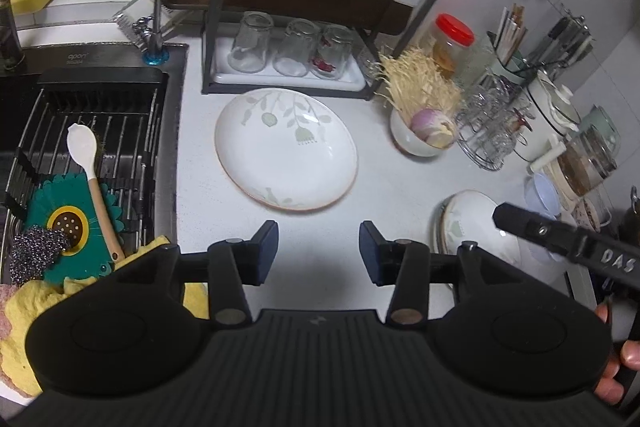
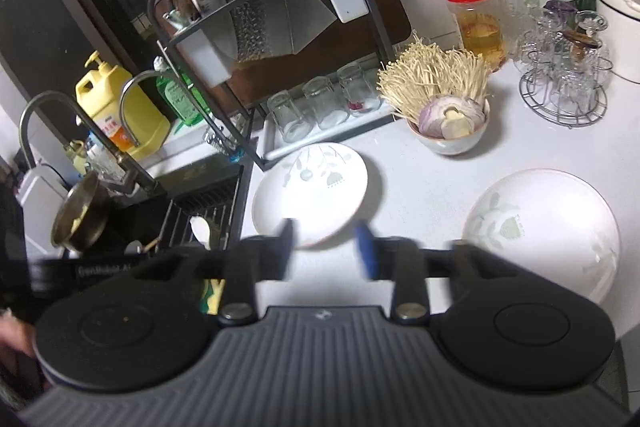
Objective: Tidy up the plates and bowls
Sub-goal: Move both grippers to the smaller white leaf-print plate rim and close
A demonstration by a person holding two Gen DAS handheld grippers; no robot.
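Observation:
A white plate with a pale green leaf pattern (image 1: pixel 286 149) lies flat on the white counter, just beyond my open, empty left gripper (image 1: pixel 319 253). A second patterned plate (image 1: pixel 476 227) lies at the right, partly behind the other gripper's body. In the right wrist view the first plate (image 2: pixel 310 193) lies just past my open, empty right gripper (image 2: pixel 326 251), and the second plate (image 2: pixel 544 231) lies to its right. A white bowl (image 2: pixel 448 143) holding enoki mushrooms and onion stands behind them.
A black rack with upturned glasses (image 1: pixel 288 47) stands at the back. The sink with a drain rack (image 1: pixel 96 131), spoon and sponges is at the left. A red-lidded jar (image 2: pixel 476 23), a wire stand of glasses (image 2: pixel 564 83) and utensil holders crowd the right.

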